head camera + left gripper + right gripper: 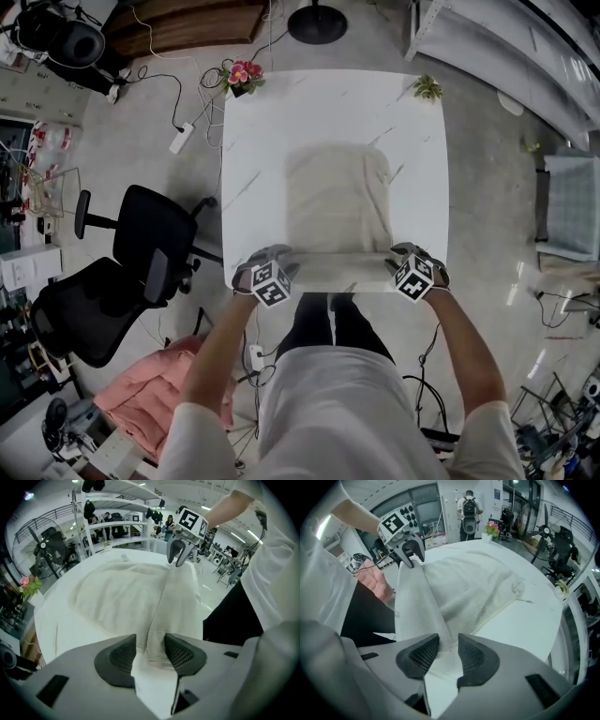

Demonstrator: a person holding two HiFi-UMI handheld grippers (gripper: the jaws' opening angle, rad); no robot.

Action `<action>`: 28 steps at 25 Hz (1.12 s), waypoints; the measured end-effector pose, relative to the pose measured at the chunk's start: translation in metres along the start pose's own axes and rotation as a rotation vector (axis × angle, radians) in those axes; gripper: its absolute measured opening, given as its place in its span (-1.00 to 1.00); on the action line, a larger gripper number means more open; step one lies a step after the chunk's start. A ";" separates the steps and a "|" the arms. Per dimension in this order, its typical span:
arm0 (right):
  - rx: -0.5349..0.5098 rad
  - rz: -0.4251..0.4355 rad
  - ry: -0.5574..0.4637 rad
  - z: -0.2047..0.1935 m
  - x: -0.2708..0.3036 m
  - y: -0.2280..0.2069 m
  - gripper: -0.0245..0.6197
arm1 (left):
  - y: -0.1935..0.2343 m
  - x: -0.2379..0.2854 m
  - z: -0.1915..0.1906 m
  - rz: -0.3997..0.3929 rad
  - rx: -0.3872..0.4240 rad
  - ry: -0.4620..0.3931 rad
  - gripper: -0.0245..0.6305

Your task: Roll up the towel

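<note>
A cream towel (337, 202) lies flat on the white marble table (253, 141); its near edge is gathered into a raised fold (337, 255) along the table's front edge. My left gripper (272, 257) stands over the fold's left end and my right gripper (410, 253) over its right end, both pointing steeply down. In the left gripper view the fold (157, 620) runs between the pads of the left gripper (150, 651), which stand apart around it without squeezing. In the right gripper view the right gripper (446, 656) likewise straddles the fold (436, 616), jaws parted.
A pink flower pot (244, 75) and a small green plant (427, 88) stand at the table's far corners. Two black office chairs (150, 234) and a pink cloth (150, 389) are left of the table. The person stands against the near edge.
</note>
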State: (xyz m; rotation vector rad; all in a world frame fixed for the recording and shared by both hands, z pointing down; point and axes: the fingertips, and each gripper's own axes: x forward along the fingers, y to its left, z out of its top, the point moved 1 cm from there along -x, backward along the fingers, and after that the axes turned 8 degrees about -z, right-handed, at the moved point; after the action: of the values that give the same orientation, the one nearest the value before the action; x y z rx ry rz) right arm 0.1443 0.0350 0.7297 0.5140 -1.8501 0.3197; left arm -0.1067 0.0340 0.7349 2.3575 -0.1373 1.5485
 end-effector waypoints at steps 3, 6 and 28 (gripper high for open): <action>0.057 -0.052 0.008 -0.002 0.008 -0.011 -0.34 | 0.011 0.003 -0.002 0.036 -0.033 -0.007 -0.12; 0.085 -0.069 0.016 -0.004 0.012 -0.014 -0.30 | 0.014 0.009 -0.005 0.023 -0.071 -0.006 -0.05; -0.042 -0.008 -0.197 0.007 -0.044 0.057 -0.41 | -0.067 -0.018 -0.005 0.037 -0.004 -0.129 -0.26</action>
State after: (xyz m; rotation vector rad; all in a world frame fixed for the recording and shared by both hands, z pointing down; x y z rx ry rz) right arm 0.1223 0.0900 0.6879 0.5393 -2.0402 0.2307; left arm -0.1013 0.0976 0.7067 2.4646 -0.2147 1.4105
